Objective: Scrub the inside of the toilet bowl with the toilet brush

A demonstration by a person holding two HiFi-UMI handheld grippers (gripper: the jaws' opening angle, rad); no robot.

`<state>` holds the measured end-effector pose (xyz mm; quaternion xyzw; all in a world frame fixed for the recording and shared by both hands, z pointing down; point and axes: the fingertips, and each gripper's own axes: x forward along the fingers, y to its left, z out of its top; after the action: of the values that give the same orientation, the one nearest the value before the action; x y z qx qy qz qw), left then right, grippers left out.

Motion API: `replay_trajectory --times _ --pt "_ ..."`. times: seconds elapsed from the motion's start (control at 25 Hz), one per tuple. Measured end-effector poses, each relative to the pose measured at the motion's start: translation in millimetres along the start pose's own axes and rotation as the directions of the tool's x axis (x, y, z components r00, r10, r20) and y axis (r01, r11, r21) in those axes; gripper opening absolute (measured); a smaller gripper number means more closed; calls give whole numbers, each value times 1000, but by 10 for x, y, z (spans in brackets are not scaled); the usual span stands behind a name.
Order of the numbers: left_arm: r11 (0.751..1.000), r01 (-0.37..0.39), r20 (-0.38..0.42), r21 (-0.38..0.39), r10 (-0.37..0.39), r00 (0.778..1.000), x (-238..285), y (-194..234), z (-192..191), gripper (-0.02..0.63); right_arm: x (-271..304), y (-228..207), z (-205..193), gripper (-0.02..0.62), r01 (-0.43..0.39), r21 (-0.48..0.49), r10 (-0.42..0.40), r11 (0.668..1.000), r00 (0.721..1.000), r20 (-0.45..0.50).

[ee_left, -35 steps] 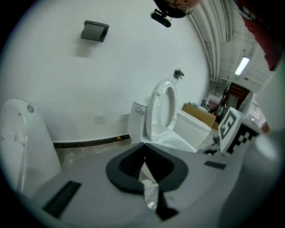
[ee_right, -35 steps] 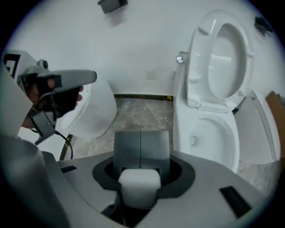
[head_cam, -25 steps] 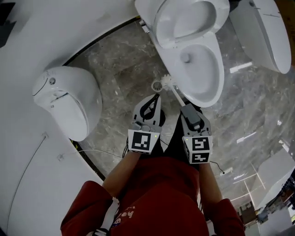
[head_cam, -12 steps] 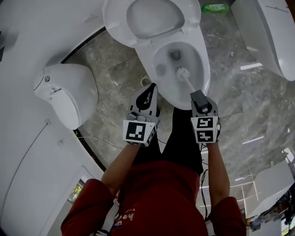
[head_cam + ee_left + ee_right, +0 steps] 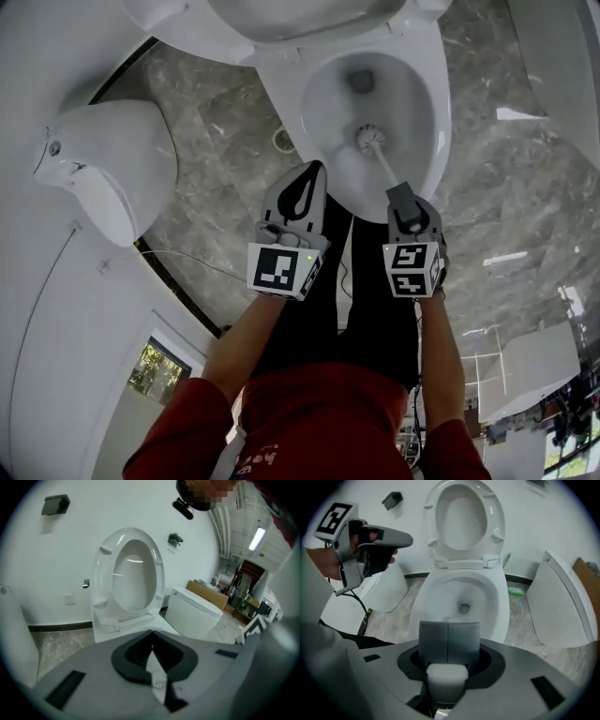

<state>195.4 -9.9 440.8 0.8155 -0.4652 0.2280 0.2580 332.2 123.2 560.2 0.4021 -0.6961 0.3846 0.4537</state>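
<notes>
The white toilet bowl [image 5: 330, 89] lies open at the top of the head view, its seat and lid [image 5: 133, 576] raised against the wall. The toilet brush's white head [image 5: 368, 141] is inside the bowl, near its front wall. Its thin handle runs back into my right gripper [image 5: 402, 204], which is shut on it. In the right gripper view the grey pads [image 5: 433, 641] clamp the white handle end [image 5: 446, 679] and hide the brush head. My left gripper [image 5: 313, 172] hovers shut and empty by the bowl's front left rim; it also shows as the left gripper [image 5: 405, 539].
Another white toilet [image 5: 103, 169] stands to the left, and one more toilet [image 5: 562, 611] to the right. A round floor drain [image 5: 284, 141] sits in the grey marble floor beside the bowl. A thin cable [image 5: 187, 258] trails along the curved floor edge. A green object [image 5: 516, 591] lies by the wall.
Both grippers dropped toward the toilet. The brush head swung from outside the bowl's left rim into the bowl. The left gripper stayed shut and empty.
</notes>
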Motion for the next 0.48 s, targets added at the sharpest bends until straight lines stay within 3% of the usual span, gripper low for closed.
replay_trajectory --times 0.16,0.24,0.36,0.48 --pt "998 -44 6 -34 45 999 9 320 -136 0 91 311 413 155 -93 110 83 990 992 90" --pt "998 -56 14 -42 57 998 -25 447 -135 0 109 474 757 155 -135 111 118 985 981 152" --pt "997 -71 31 -33 72 997 -59 605 -68 0 171 479 1252 155 -98 30 87 995 961 264" --pt "997 -74 52 -39 76 996 -72 677 31 0 225 175 1559 155 5 -39 9 999 940 341"
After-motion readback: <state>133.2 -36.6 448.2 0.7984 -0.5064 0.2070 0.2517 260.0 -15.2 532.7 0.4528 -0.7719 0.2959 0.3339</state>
